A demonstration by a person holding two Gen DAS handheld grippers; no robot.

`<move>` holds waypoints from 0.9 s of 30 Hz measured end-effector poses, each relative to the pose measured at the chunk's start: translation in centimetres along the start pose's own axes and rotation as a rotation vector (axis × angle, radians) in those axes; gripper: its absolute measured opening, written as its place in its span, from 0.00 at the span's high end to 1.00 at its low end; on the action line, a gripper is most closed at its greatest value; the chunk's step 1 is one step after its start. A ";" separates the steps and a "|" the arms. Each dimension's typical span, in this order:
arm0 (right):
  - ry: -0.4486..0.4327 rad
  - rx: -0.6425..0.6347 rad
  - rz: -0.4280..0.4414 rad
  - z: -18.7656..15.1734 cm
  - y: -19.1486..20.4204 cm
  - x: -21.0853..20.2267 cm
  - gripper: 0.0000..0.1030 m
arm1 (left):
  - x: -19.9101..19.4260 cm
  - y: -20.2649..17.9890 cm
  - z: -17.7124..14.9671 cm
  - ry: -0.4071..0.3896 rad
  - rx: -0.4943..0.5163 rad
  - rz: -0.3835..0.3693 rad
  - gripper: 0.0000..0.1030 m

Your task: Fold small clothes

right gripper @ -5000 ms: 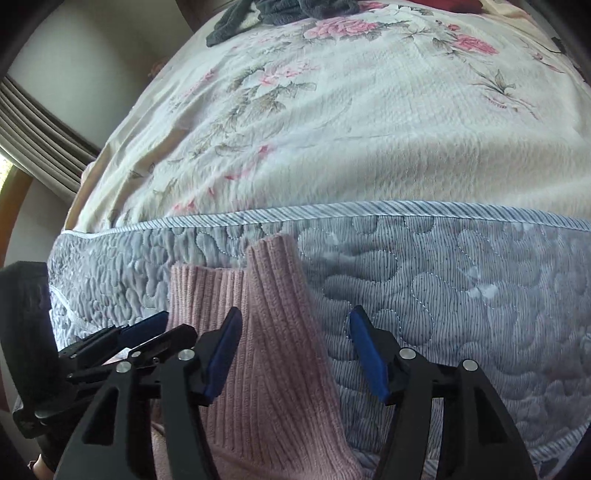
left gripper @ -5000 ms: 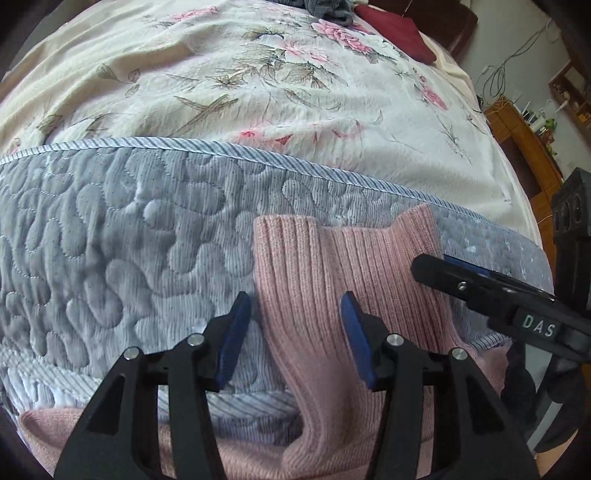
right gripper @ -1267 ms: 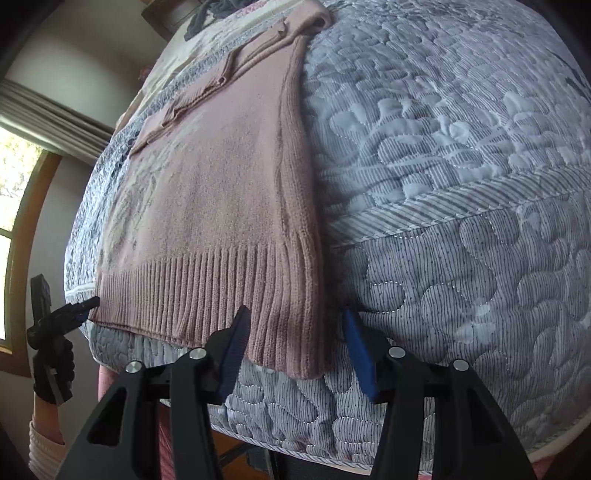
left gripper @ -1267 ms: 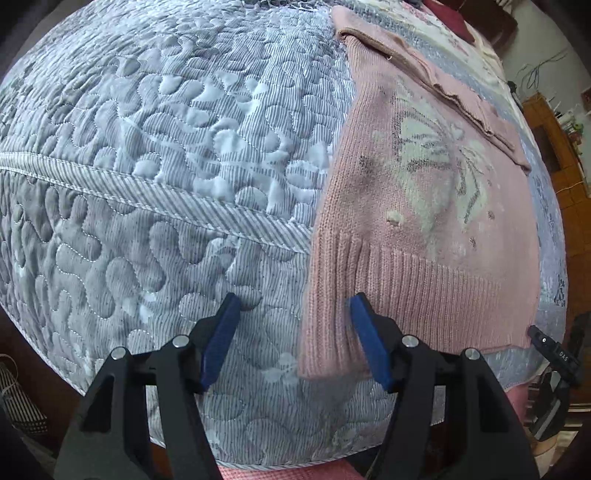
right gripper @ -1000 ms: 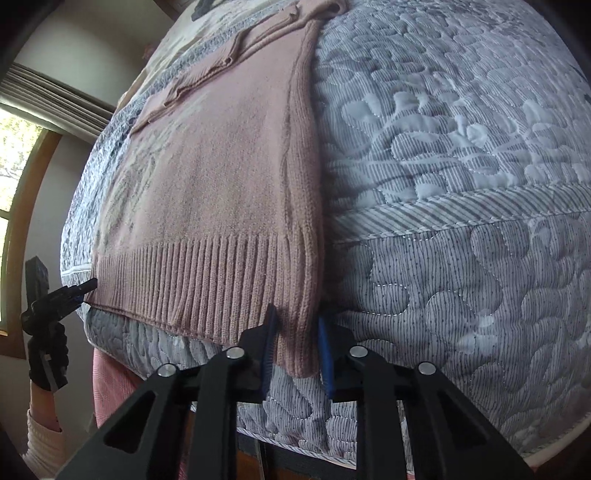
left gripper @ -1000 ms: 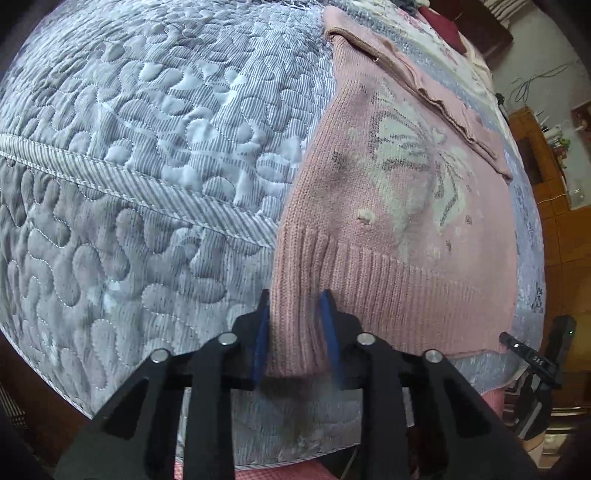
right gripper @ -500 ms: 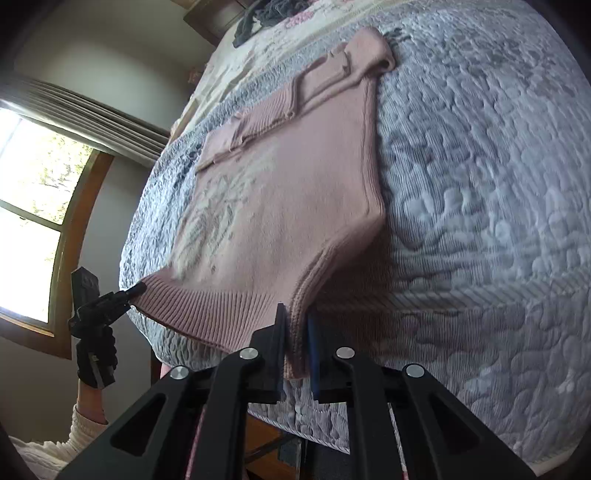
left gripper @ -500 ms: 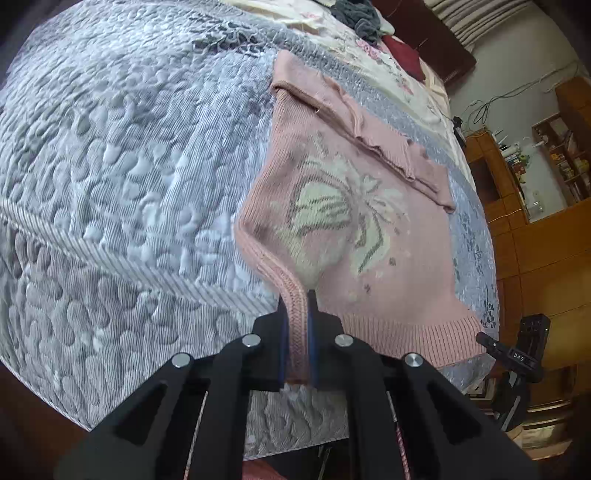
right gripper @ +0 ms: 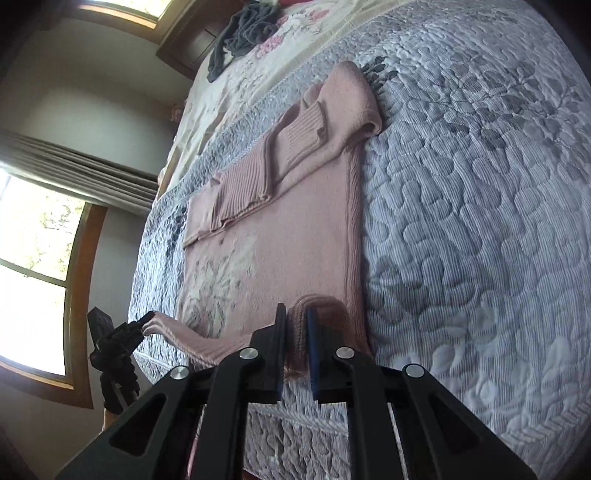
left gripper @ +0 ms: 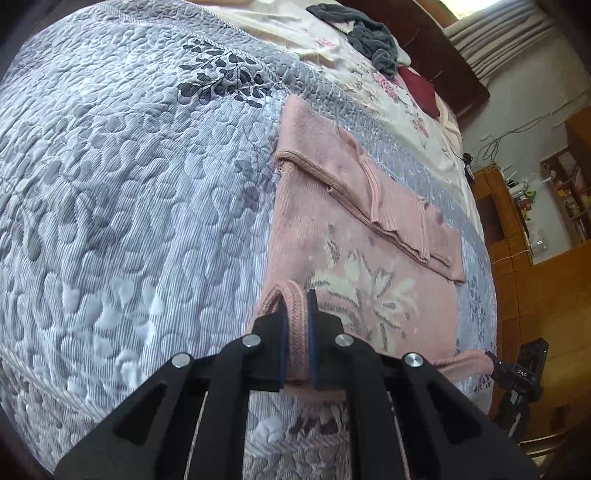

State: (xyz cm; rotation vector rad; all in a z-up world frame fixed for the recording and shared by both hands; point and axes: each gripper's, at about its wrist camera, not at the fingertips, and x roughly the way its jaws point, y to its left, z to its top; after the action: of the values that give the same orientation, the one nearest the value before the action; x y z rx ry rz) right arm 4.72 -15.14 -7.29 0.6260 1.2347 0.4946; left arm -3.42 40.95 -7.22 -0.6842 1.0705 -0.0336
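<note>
Sleeves already folded across pink sweater (left gripper: pixel 369 273) on the bed (left gripper: pixel 129 184). Your left tool (left gripper: pixel 295 332) and right tool (right gripper: pixel 295 343) each clamp a hem corner; bottom-up fold remains.

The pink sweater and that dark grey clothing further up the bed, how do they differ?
The pink sweater lies spread flat on the grey quilt, sleeves folded across its top; the dark grey clothing sits crumpled in a heap on the floral sheet. The sweater's hem corners are pinched by the left gripper and right gripper; nothing touches the grey clothing. Both are soft garments on the same bed.
</note>
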 end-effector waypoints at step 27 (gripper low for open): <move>0.079 -0.416 -0.300 3.8 4.4 6.7 0.44 | 5.3 -2.1 3.2 0.040 0.281 0.164 0.35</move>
State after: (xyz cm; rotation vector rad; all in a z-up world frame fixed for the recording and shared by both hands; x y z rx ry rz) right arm 10.05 -8.17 -8.25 0.0671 1.2268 0.5062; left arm 2.43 39.03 -9.37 -0.3427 1.1308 -0.0553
